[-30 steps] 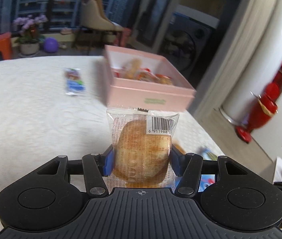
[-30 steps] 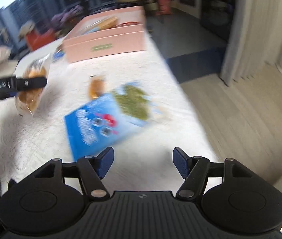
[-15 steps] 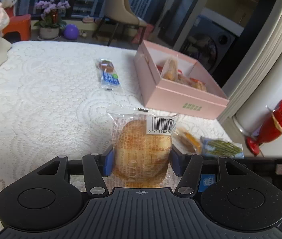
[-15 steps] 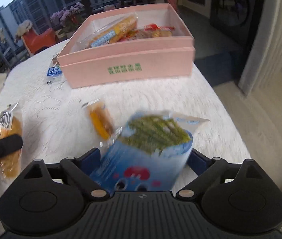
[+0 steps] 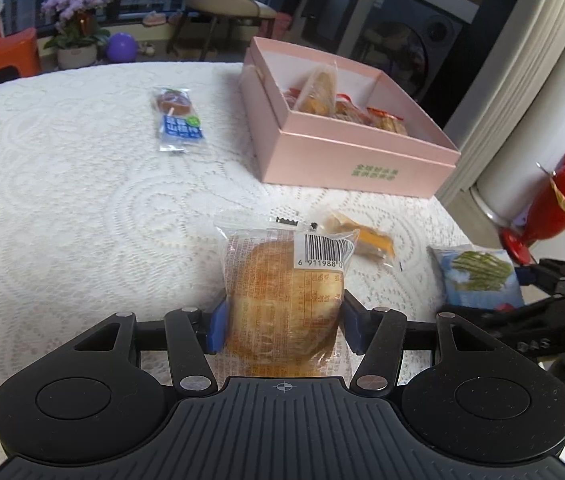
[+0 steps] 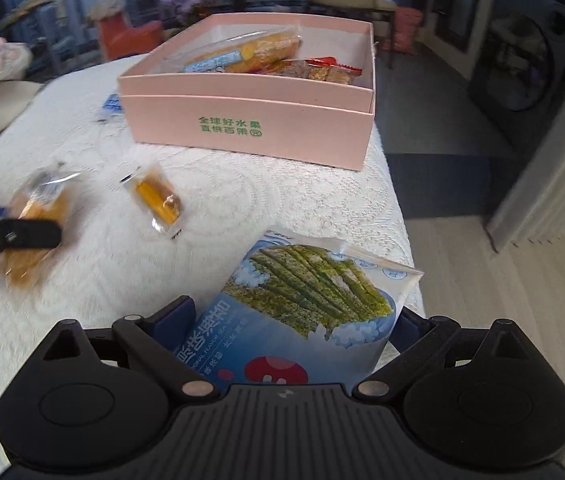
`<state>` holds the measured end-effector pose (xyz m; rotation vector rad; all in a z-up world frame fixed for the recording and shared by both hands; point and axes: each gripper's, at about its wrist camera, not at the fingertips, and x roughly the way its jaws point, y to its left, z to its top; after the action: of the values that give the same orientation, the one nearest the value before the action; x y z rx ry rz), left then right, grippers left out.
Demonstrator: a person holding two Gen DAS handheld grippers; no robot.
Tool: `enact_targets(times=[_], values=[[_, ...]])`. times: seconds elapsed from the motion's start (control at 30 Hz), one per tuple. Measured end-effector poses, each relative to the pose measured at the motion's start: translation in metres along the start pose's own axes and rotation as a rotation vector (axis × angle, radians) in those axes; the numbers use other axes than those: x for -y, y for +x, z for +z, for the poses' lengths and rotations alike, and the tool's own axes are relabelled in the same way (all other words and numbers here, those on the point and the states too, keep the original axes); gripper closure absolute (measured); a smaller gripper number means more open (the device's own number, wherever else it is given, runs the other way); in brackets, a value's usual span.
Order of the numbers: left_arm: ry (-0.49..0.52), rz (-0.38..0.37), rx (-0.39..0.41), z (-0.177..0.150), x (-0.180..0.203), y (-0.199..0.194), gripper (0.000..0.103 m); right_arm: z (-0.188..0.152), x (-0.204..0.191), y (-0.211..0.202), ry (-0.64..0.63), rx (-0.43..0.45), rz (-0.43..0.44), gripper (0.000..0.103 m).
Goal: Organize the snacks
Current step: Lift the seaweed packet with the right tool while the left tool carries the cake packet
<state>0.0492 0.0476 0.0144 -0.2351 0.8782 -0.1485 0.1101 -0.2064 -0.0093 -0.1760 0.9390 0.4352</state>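
Left wrist view: the left hand-held gripper [image 5: 282, 322] pinches a wrapped round pastry [image 5: 284, 304] by its two sides, held upright above the lace-covered desk [image 5: 62, 200]. The pastry looks light and soft under thin, slick film, so I judge that a gentle squeeze across the cake itself, not the loose sealed edge, keeps it from slipping or crumbling. Ahead, well apart, stands the open pink box [image 5: 346, 152] with several snacks already inside. Left of the box lies a blue-labelled snack packet [image 5: 178, 120]; just beyond the pastry lies a small orange-filled packet [image 5: 362, 236]. At the right edge the right hand-held gripper [image 5: 522, 304] appears with a blue seaweed-snack bag [image 5: 478, 276].

Right wrist view: the right hand-held gripper [image 6: 294, 324] has its fingers spread wide around the lower part of the blue seaweed-snack bag [image 6: 306, 304]; whether the pads actually press it I cannot tell. The bag looks puffy, light and crinkly, its contents probably brittle, so a grip low across the width seems safest. The pink box [image 6: 250, 124] sits ahead, near the desk's [image 6: 282, 200] right edge; the small orange-filled packet [image 6: 158, 200] lies between, and the left hand-held gripper [image 6: 6, 232] with the wrapped round pastry [image 6: 34, 220] is blurred at left.
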Motion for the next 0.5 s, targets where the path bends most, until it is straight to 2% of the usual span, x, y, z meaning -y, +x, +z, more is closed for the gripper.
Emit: enact_targets(times=[0.1, 0.23, 0.37, 0.43, 0.5], values=[[0.005, 0.002, -0.003, -0.001, 0.002, 0.004, 0.042, -0.008, 0.004, -0.003, -0.088, 0.015, 0.037, 0.003], [0.014, 0.005, 0.001, -0.001, 0.005, 0.005, 0.042, -0.015, 0.010, -0.004, -0.093, 0.037, 0.069, 0.000], [0.013, -0.009, 0.011, -0.004, 0.002, 0.002, 0.042, -0.019, 0.007, -0.009, -0.057, 0.019, 0.028, 0.000], [0.012, -0.016, 0.012, -0.004, 0.000, 0.002, 0.042, -0.023, 0.007, -0.015, -0.013, 0.008, -0.039, 0.000], [0.010, -0.018, 0.014, -0.004, 0.000, 0.002, 0.042, -0.031, 0.006, -0.025, -0.024, 0.063, -0.101, 0.001]])
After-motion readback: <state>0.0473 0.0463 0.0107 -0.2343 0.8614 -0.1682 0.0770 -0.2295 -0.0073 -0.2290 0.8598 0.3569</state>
